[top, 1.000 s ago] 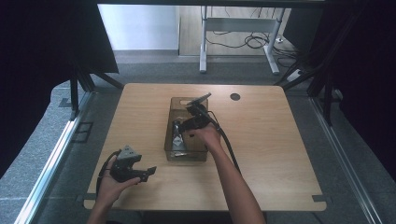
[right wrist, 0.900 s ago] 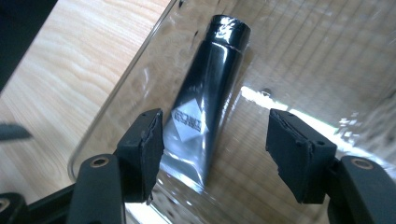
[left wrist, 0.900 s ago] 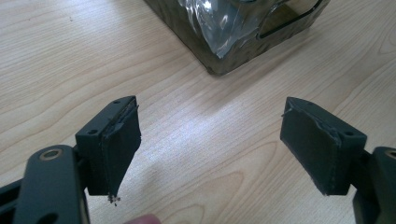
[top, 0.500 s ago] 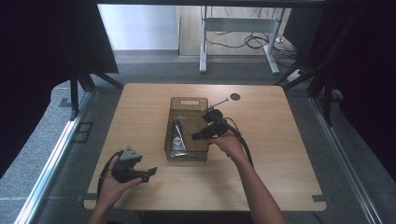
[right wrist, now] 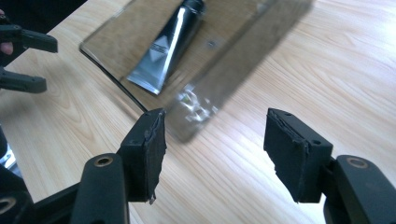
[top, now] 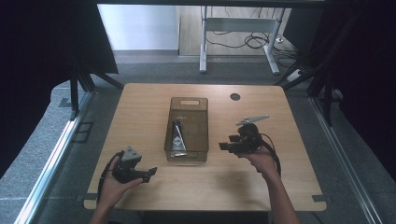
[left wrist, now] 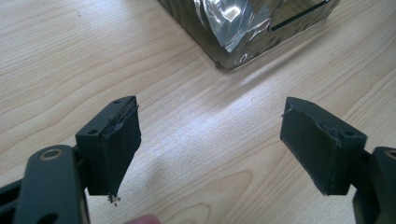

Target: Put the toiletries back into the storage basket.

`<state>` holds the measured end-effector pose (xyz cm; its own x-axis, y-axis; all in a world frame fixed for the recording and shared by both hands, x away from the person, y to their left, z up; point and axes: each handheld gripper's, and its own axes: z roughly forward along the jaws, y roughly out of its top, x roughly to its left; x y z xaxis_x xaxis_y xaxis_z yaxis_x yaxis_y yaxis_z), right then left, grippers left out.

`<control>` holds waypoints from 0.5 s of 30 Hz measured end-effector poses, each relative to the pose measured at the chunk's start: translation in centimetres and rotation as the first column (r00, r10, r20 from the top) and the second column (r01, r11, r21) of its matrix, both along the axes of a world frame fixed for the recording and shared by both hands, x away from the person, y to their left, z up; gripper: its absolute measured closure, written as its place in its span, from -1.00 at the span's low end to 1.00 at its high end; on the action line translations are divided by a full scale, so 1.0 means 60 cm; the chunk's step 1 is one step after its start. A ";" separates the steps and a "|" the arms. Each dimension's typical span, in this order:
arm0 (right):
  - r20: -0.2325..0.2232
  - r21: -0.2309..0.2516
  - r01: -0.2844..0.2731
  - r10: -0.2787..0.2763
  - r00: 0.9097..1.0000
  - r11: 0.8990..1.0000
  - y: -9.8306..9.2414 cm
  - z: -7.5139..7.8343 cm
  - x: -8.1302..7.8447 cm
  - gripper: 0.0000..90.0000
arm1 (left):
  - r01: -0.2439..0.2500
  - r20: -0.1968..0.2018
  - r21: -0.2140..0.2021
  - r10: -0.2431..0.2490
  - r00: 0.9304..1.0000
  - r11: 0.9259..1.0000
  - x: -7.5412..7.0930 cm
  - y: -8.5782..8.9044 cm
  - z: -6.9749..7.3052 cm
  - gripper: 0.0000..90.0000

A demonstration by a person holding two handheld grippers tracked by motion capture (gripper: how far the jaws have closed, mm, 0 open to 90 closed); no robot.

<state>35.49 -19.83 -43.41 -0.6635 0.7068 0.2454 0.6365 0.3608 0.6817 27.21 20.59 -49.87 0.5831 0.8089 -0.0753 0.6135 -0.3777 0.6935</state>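
The right gripper (top: pixel 227 145) has swung from the bin (top: pixel 187 158) toward three o'clock, released and empty; the tube (top: pixel 177 136) lies inside, apparently delivered. The left gripper (top: pixel 148 173) waits agape at seven o'clock.

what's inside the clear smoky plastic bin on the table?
One dark, silver-labelled squeeze tube lies flat on the floor of the clear smoky plastic bin, flat crimped end toward the person. Nothing else shows inside; glare veils one near corner.

You've got bare worktop (top: pixel 261 186) all around both claws, the only thing standing in the way is the clear bin (top: pixel 187 128) mid-worktop between them, open on top with a tube (top: pixel 177 136) lying flat inside.
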 end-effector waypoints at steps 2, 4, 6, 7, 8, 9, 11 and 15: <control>0.015 0.003 0.020 -0.020 1.000 1.000 -0.023 -0.009 -0.011 -0.14 | -0.003 -0.001 0.004 0.003 1.000 1.000 0.000 0.000 -0.001 -0.54; 0.029 0.000 0.039 -0.039 0.999 0.999 -0.042 -0.021 -0.025 -0.14 | -0.005 -0.003 0.006 0.005 1.000 1.000 0.000 0.000 -0.003 -0.54; 0.035 0.012 0.057 -0.057 0.998 0.998 -0.059 -0.035 -0.039 -0.14 | -0.005 -0.004 0.007 0.005 1.000 1.000 0.000 0.001 -0.003 -0.54; 0.030 0.017 0.063 -0.063 0.998 0.998 -0.066 -0.043 -0.044 -0.14 | -0.008 -0.004 0.006 0.008 1.000 1.000 0.000 0.001 -0.003 -0.54; 0.033 0.017 0.068 -0.069 0.997 0.998 -0.073 -0.051 -0.050 -0.14 | -0.010 -0.004 0.003 0.010 1.000 1.000 -0.001 0.001 -0.003 -0.54; 0.035 0.013 0.077 -0.077 0.996 0.997 -0.080 -0.059 -0.054 -0.14 | -0.012 -0.004 0.002 0.012 1.000 1.000 -0.001 0.000 -0.003 -0.54; 0.024 0.019 0.100 -0.100 0.995 0.995 -0.090 -0.075 -0.057 -0.13 | -0.012 -0.003 0.003 0.012 1.000 1.000 -0.001 0.000 -0.003 -0.54; 0.029 0.017 0.130 -0.130 0.991 0.991 -0.098 -0.079 -0.056 -0.14 | -0.005 -0.004 0.002 0.005 1.000 1.000 -0.001 -0.002 -0.005 -0.54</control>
